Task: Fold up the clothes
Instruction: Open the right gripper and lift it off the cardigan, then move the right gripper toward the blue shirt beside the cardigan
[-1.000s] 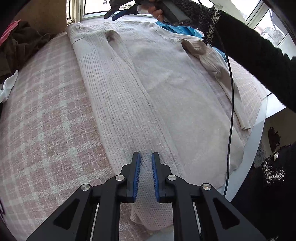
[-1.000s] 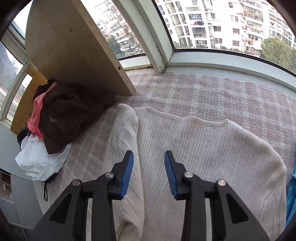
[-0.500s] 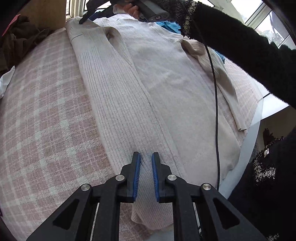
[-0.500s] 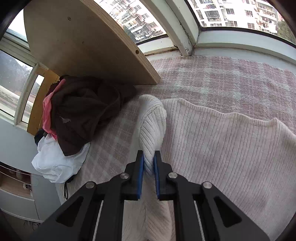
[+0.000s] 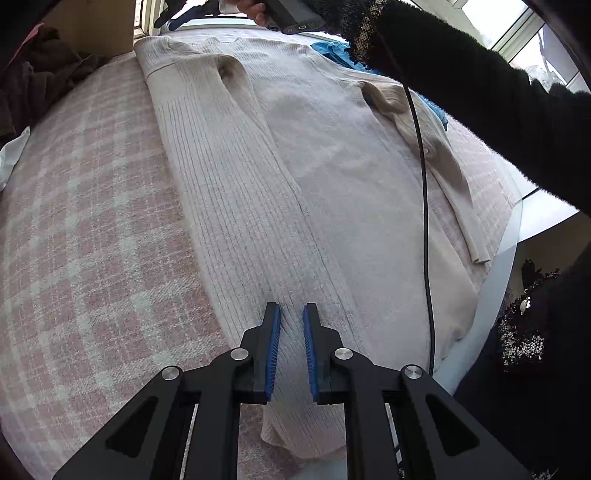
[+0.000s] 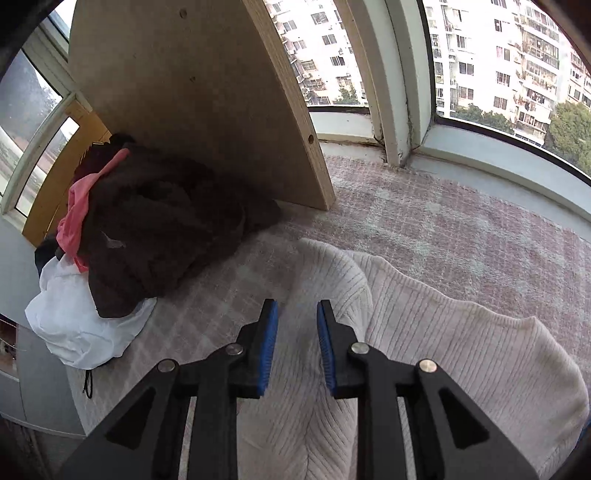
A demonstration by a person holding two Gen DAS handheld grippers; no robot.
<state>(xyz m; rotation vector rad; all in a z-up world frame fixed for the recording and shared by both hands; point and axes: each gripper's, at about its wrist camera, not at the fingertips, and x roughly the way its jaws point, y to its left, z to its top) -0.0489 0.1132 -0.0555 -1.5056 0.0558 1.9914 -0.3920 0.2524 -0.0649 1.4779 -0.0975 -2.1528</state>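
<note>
A cream ribbed sweater [image 5: 332, 147] lies flat on a pink plaid cloth [image 5: 92, 240]. Its left sleeve [image 5: 221, 166] is folded in along the body, and the other sleeve [image 5: 443, 166] trails to the right. My left gripper [image 5: 291, 325] is shut on the sweater near its hem, and the ribs pull up between the blue pads. In the right wrist view my right gripper [image 6: 297, 321] stands open just above the sweater's rounded shoulder fold [image 6: 332, 273], holding nothing. The left wrist view also shows it, held in a hand at the far end [image 5: 177, 18].
A pile of dark clothes [image 6: 159, 229] with a pink piece [image 6: 77, 210] and a white garment [image 6: 74, 325] sits left of the sweater. A wooden board [image 6: 192, 92] leans by the window. Blue cloth [image 5: 332, 50] lies under the far side. A black cable [image 5: 424, 221] hangs across; the table edge [image 5: 509, 240] is right.
The right gripper shut on the shoulder fold half a second ago, and now it has let go, opened and drawn back a little. The left gripper has kept its grip and place.
</note>
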